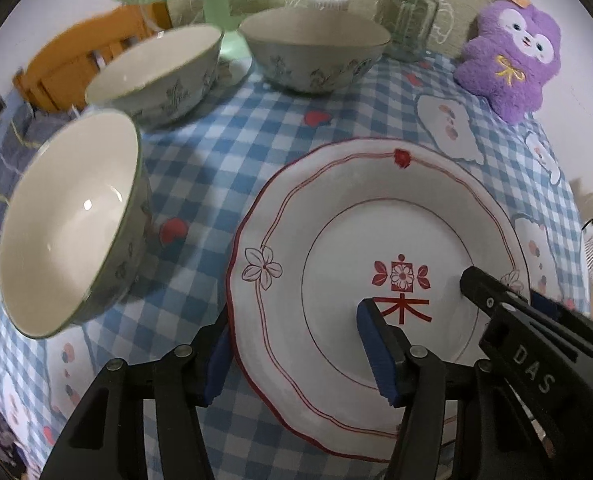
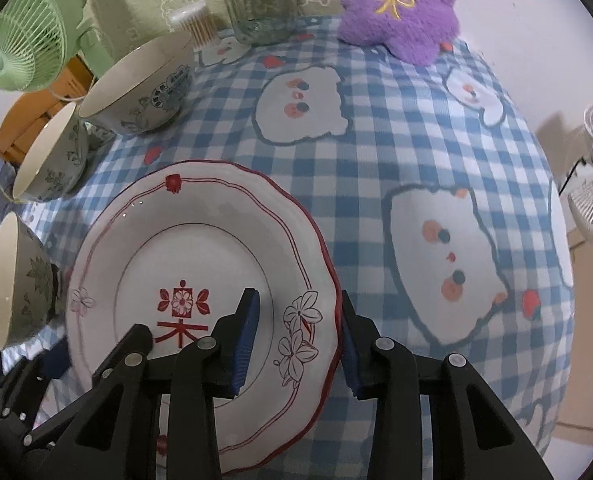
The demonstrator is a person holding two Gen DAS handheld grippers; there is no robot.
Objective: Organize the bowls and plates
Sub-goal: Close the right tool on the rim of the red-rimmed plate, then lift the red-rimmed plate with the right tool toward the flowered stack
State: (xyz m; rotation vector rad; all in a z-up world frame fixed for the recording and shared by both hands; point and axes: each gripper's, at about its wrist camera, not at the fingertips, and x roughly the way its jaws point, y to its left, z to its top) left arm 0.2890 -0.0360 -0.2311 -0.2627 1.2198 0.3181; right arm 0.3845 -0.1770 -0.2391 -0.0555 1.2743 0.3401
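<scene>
So the red-trimmed plate (image 1: 336,216) sat on the checkered table (image 2: 376,152), with three bowls (image 1: 68,224) lined up off to its left. The left gripper (image 1: 296,356) straddled the plate's left rim, fingers apart on either side. The right gripper (image 2: 300,344) had its fingers around the right rim, but I couldn't tell if they were actually pinching it.

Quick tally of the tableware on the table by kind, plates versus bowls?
Plates: 1, the red-trimmed plate
Bowls: 3, near bowl, middle bowl, far bowl
Total: 4
</scene>
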